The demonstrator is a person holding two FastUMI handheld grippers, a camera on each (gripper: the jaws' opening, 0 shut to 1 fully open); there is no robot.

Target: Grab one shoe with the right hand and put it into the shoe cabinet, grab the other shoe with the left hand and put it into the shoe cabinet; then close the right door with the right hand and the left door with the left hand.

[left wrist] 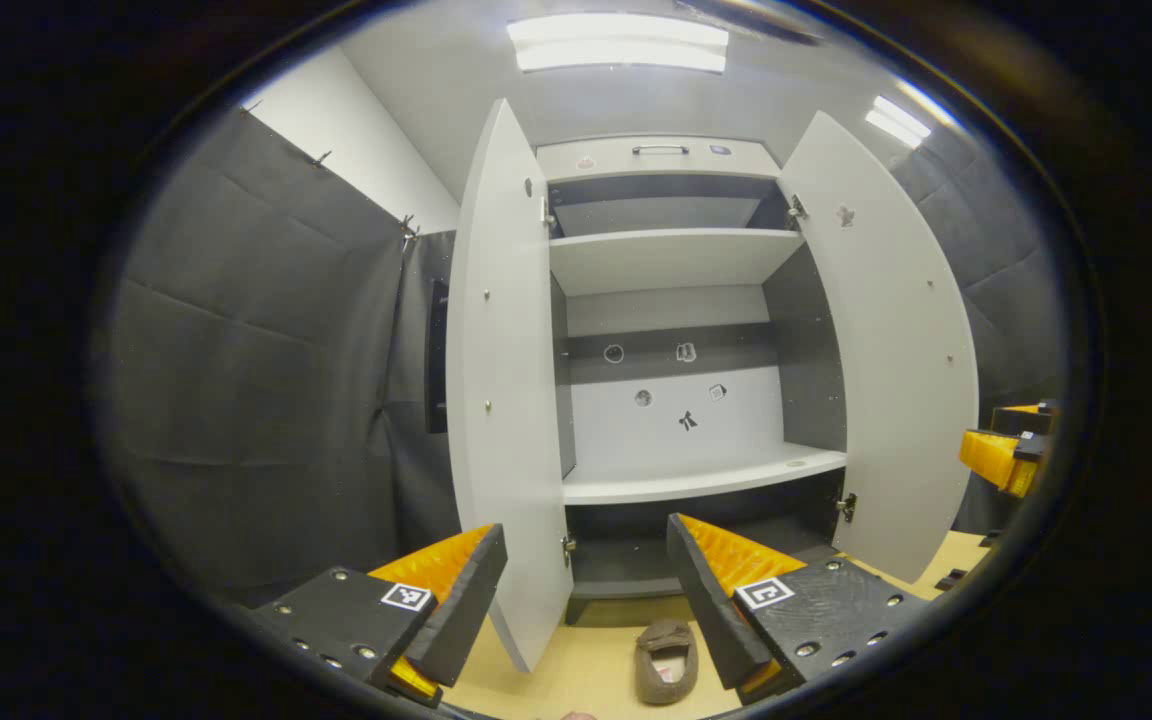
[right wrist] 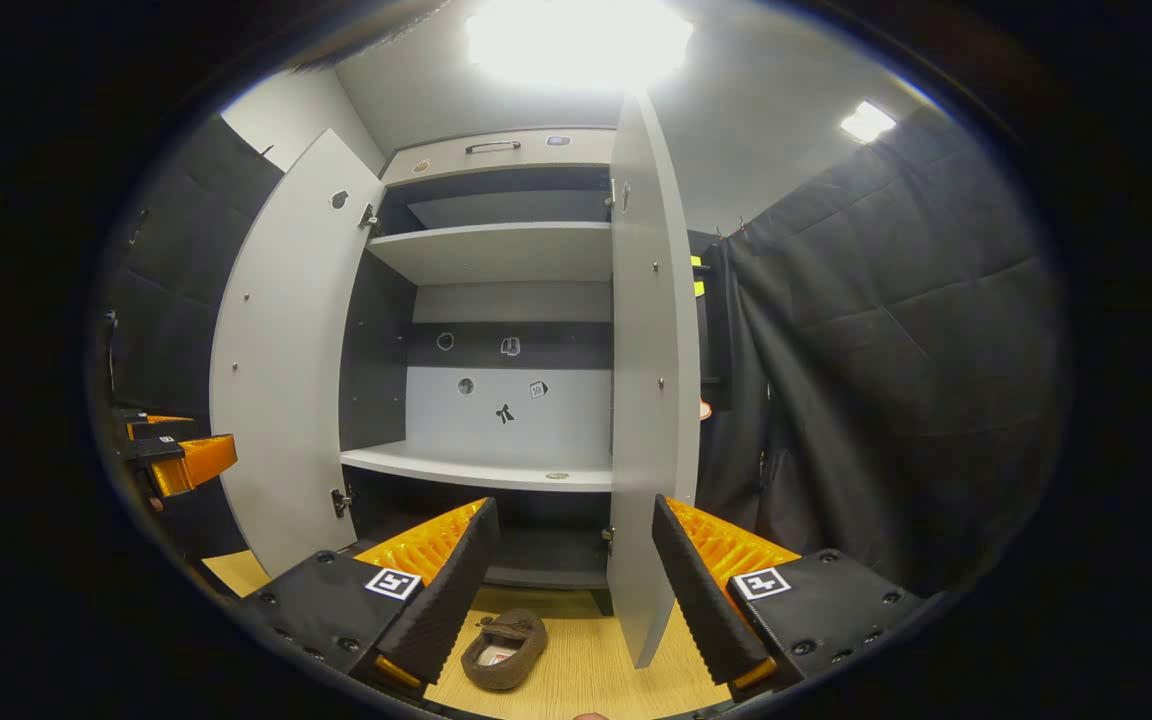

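Left gripper view: my left gripper (left wrist: 586, 590) is hanging with fingers apart, gripping nothing, at bottom centre. Cabinet (left wrist: 671, 260) is standing mid-frame, both doors (left wrist: 506, 380) swung wide. One shoe (left wrist: 665, 660) is lying on the floor (left wrist: 556, 680), bottom centre. Right gripper view: my right gripper (right wrist: 573, 580) is likewise spread and empty; the shoe (right wrist: 504, 649) is lying low between its fingers.
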